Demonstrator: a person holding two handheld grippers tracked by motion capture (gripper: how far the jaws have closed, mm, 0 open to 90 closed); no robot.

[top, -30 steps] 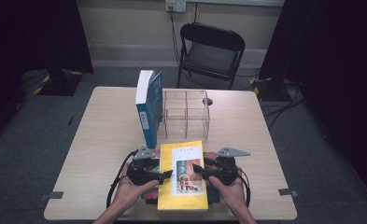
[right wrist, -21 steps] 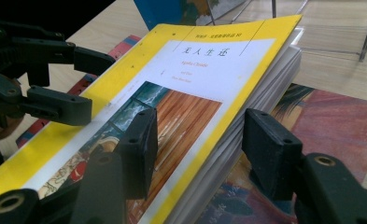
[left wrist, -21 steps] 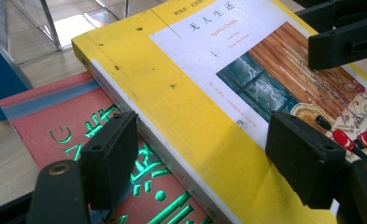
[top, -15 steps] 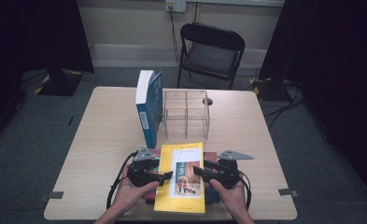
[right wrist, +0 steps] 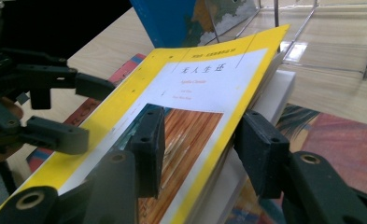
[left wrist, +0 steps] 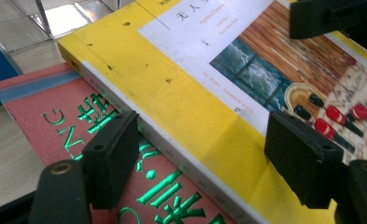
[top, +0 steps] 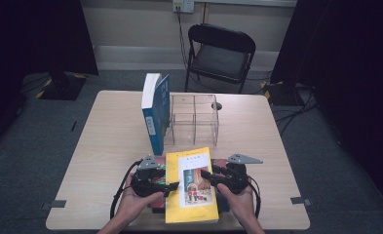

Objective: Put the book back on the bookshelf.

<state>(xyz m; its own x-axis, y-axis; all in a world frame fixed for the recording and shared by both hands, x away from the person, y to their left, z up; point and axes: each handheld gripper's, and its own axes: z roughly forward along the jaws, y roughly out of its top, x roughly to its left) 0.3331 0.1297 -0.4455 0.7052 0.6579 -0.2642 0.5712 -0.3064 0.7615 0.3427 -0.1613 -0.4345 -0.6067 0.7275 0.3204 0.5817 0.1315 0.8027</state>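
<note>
Book (top: 191, 185) looked light and bendy; left gripper (top: 172, 185) and right gripper (top: 204, 174) jaws straddled its side edges, the right's just closing.

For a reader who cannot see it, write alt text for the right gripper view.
The right gripper has its two black jaws astride the edge of a yellow book, one over the cover and one beside the pages. The left gripper reaches in opposite; a blue book stands behind.
</note>
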